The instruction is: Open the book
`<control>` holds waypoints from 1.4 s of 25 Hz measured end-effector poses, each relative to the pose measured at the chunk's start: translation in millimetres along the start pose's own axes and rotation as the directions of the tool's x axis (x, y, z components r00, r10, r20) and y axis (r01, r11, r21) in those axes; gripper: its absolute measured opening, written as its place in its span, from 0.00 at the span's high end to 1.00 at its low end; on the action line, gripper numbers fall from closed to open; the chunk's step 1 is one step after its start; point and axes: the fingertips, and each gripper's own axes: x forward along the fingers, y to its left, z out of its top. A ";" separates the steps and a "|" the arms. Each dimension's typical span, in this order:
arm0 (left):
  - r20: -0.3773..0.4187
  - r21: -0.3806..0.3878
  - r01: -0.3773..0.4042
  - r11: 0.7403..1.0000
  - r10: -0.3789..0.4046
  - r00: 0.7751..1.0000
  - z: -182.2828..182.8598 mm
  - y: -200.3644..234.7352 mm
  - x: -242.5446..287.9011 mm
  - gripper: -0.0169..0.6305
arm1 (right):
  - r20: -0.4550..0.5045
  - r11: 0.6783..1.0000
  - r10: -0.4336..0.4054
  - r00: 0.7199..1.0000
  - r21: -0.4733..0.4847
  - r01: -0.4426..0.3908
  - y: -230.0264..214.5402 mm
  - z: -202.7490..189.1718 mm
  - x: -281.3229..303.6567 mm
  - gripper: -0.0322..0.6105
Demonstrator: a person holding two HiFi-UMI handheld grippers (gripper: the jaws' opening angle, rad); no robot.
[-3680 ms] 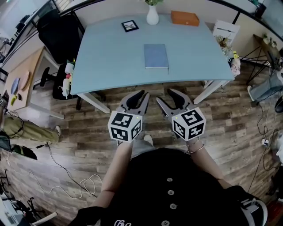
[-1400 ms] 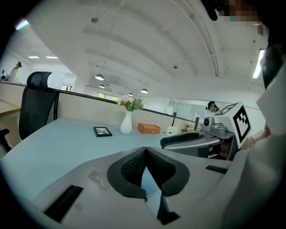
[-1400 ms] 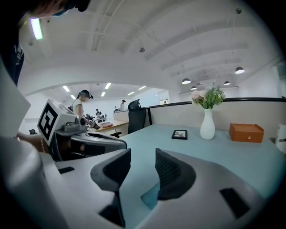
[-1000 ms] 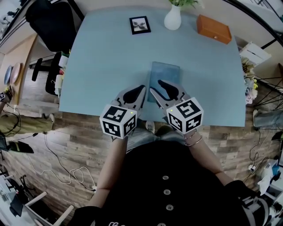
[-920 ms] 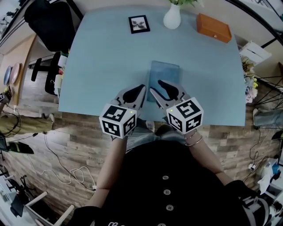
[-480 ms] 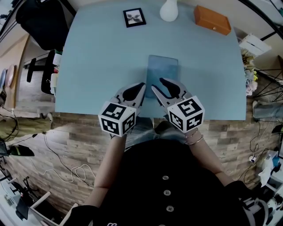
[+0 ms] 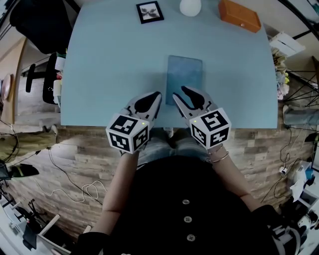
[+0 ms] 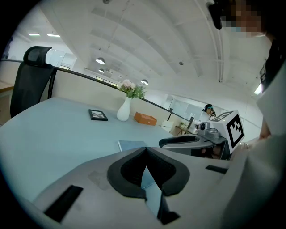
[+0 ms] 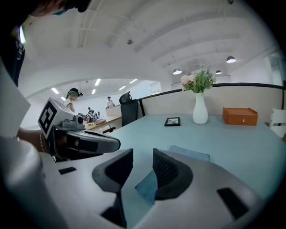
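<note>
Book (image 7: pixel 185 74): 1, blue-grey, closed and lying flat on the desk (image 7: pixel 109 69). It sits a little right of centre, nearer the near edge than the far edge.
Grippers: 2, side by side over the near edge of the desk.
Left gripper (image 7: pixel 157 94): its jaw tips meet with nothing between them. It hangs just left of the book's near-left corner.
Right gripper (image 7: pixel 179 92): its jaws stand a little apart and clamp nothing. The tips are over the book's near-left corner; I cannot tell whether they touch it.
Handling: the book looks thin and light, with a smooth cover, so it will probably slide on the smooth desk if pushed sideways.
Where to hold: probably the cover's free long edge, lifted by 1 jaw tip while the other gripper pins the book down. Which long edge is the spine cannot be told.
Other things: 1 picture frame (image 7: pixel 149 11), 1 white vase (image 7: pixel 190 7) and 1 orange box (image 7: pixel 240 15) along the far edge, well apart from the book.
</note>
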 end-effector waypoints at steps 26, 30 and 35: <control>-0.082 -0.062 0.056 0.996 -0.061 0.995 -49.2 5.9 -8.0 0.96 | -0.153 0.999 -0.007 0.988 -0.047 0.000 15.4 -44.6 14.8 0.77; -0.098 -0.072 0.055 0.996 -0.062 0.993 -60.4 6.0 -10.2 0.96 | -0.190 0.998 -0.006 0.982 -0.058 -0.005 18.2 -55.9 19.9 0.77; -0.112 -0.085 0.043 0.995 -0.052 0.992 -70.9 11.7 -10.4 0.96 | -0.237 0.994 -0.019 0.971 -0.106 -0.007 21.5 -66.3 25.4 0.78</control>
